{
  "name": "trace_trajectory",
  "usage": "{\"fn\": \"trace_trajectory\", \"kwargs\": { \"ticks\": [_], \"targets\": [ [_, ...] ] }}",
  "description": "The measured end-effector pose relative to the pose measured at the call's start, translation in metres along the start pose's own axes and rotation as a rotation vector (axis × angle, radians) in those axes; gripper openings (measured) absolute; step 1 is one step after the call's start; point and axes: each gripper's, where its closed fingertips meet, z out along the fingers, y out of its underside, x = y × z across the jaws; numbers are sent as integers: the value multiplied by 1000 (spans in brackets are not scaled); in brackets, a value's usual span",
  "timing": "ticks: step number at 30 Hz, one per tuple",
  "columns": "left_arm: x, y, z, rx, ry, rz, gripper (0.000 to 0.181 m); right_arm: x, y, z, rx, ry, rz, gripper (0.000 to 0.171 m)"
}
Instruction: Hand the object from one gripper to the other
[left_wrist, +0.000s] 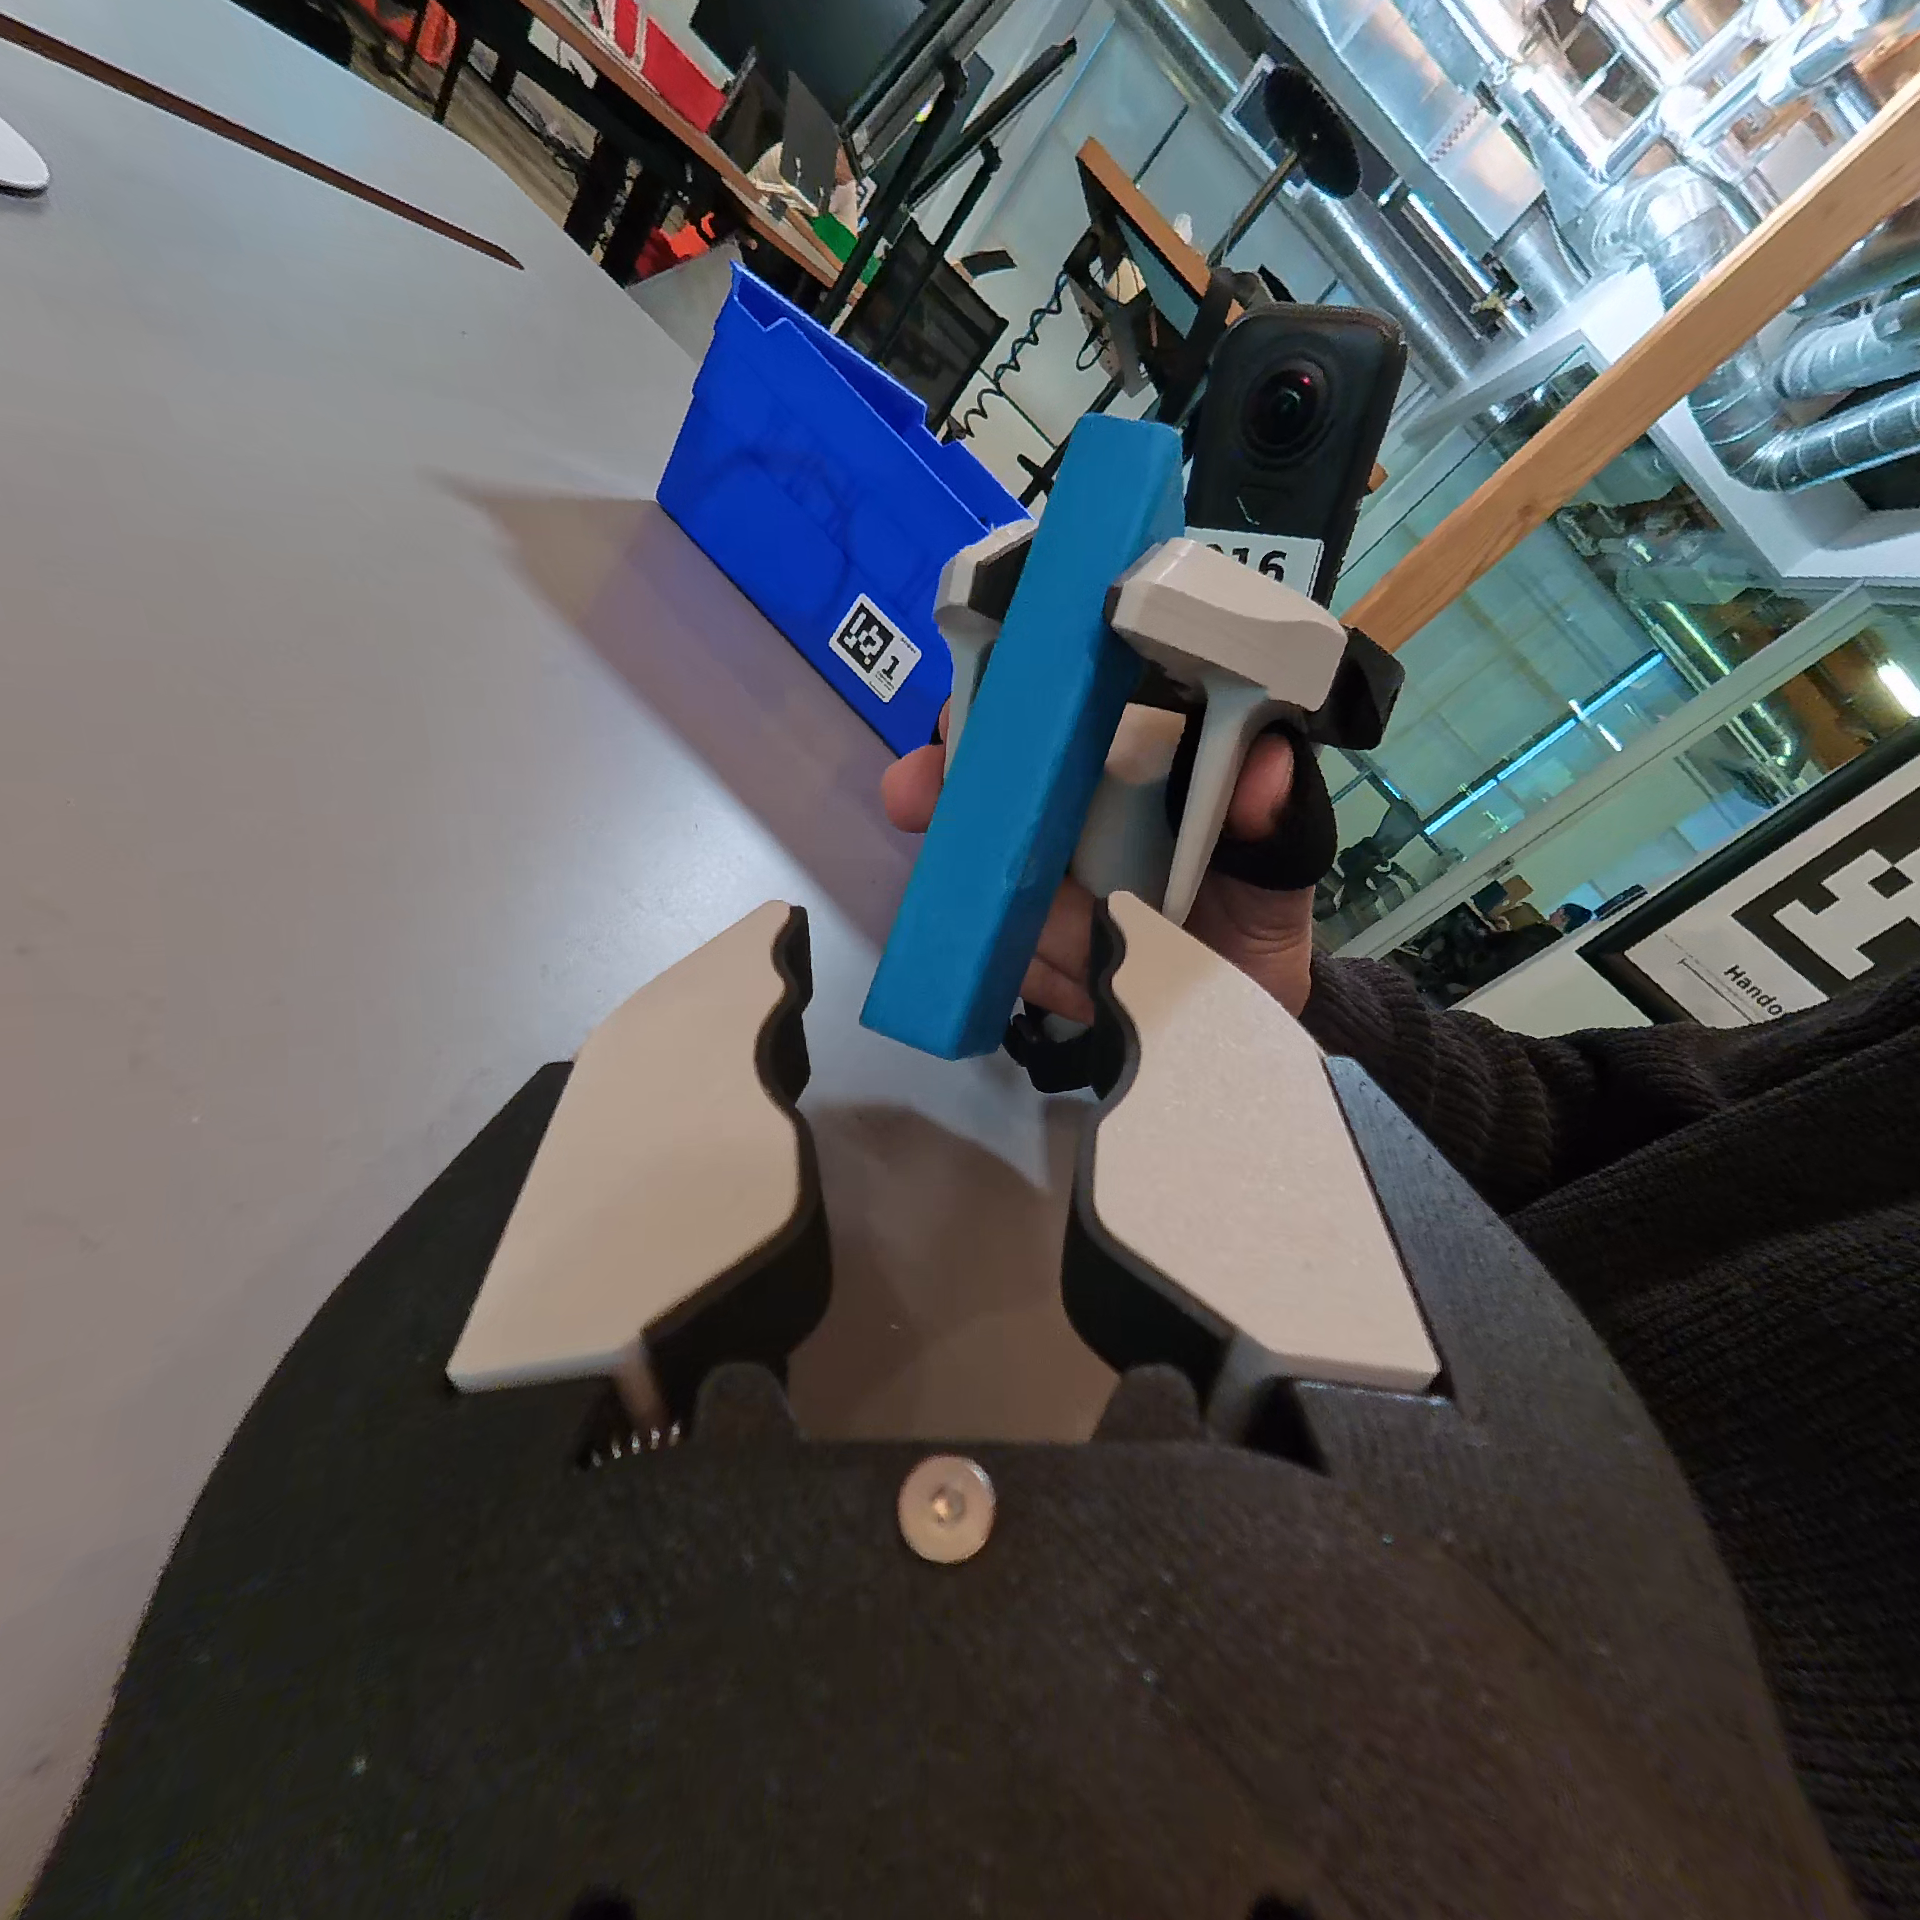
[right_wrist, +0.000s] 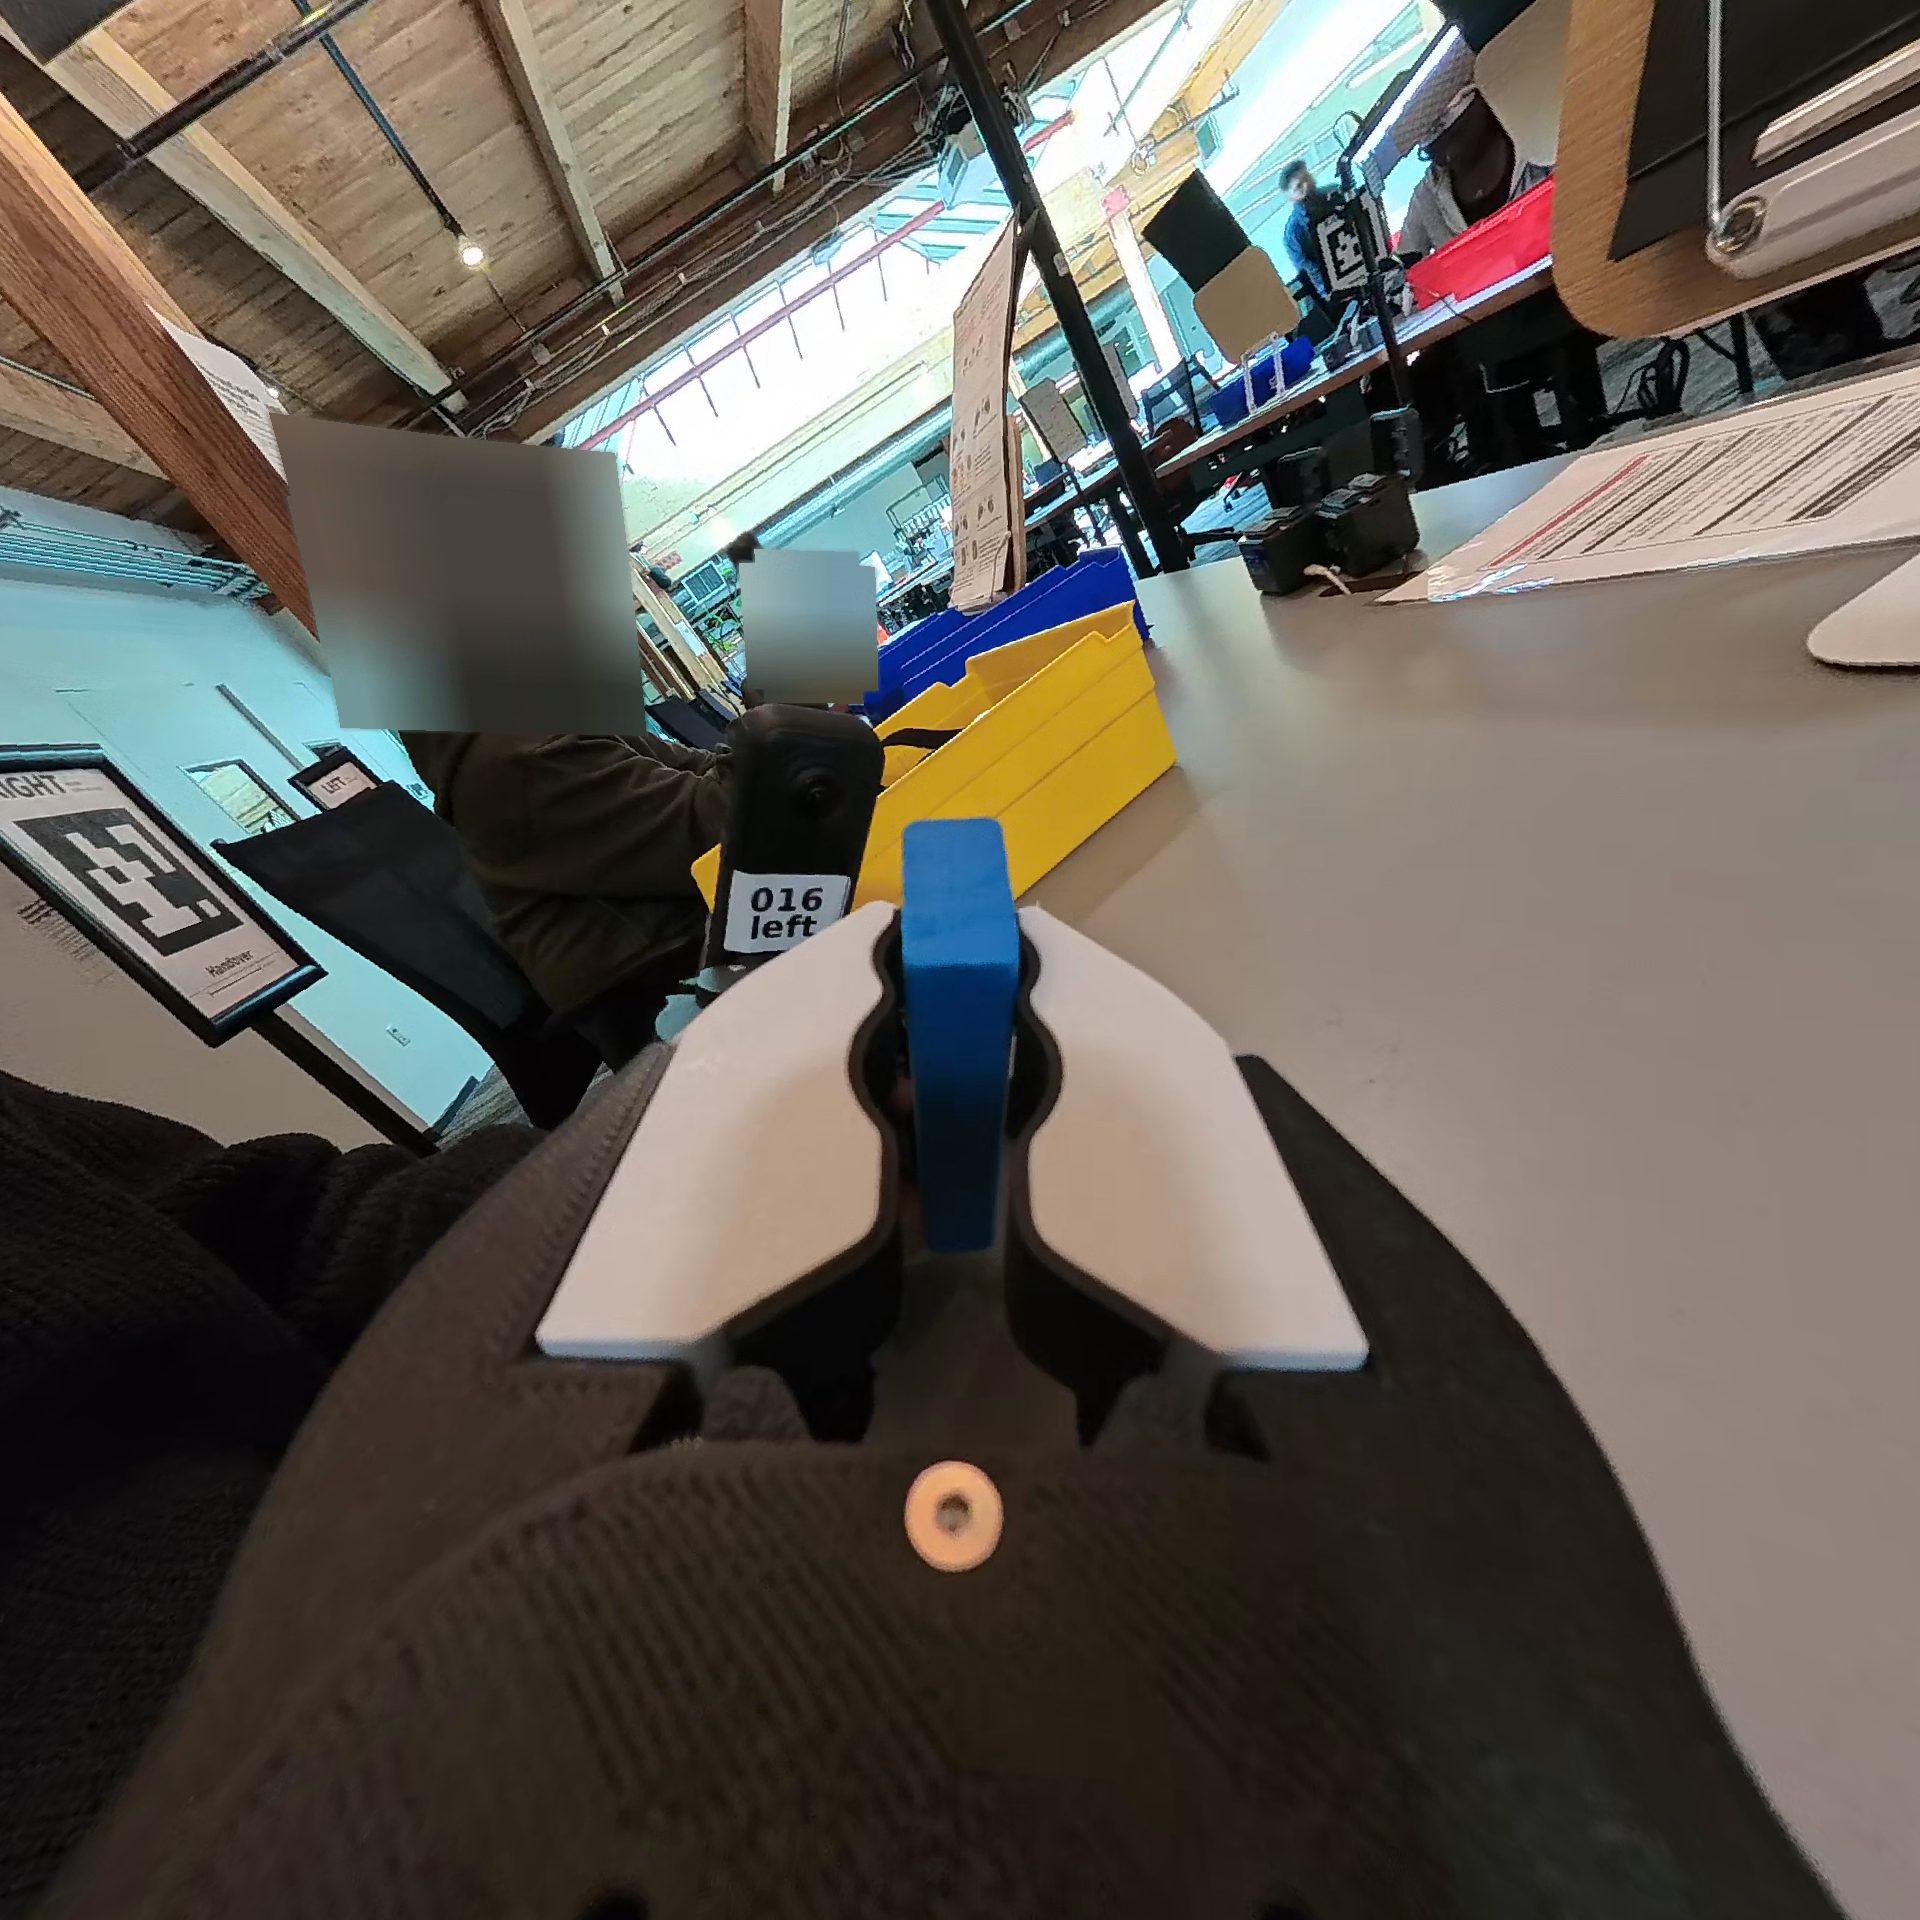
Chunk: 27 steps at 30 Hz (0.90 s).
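**Blue block held by the right gripper, left gripper open below it**

The grey table fills most of the left wrist view and the right half of the right wrist view. On it, in the left wrist view, stands a blue bin with a square marker sticker on its side. In the right wrist view a yellow bin lies on the table, and another blue bin is just behind it. A printed sheet lies farther right, near a white stand foot.

A person in a dark knitted sleeve holds both tools above the table.

The left gripper has its two white fingers spread apart, with nothing between them. The table shows through the gap. In the right wrist view only its black camera with a white label is seen, behind the block.

The right gripper is closed on the blue block. Its fingers press on both long sides of the block, about at the middle. In the left wrist view the right gripper faces the camera and the block is tilted, top end leaning right. The low end of the block hangs just above the tips of the left gripper, a little left of the right fingertip, and does not touch them. A hand shows behind the block.
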Motion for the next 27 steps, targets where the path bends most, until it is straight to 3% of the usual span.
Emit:
{"fn": "trace_trajectory", "kwargs": {
  "ticks": [12, 27],
  "targets": [
    [-1, 0, 1, 5, -24, 16, 53, 5, -3, -2, 16, 30, -4, 18],
    [-34, -6, -16, -150, -612, 701, 49, 18, 6, 4, 28, 156, 32, 18]
  ]
}}
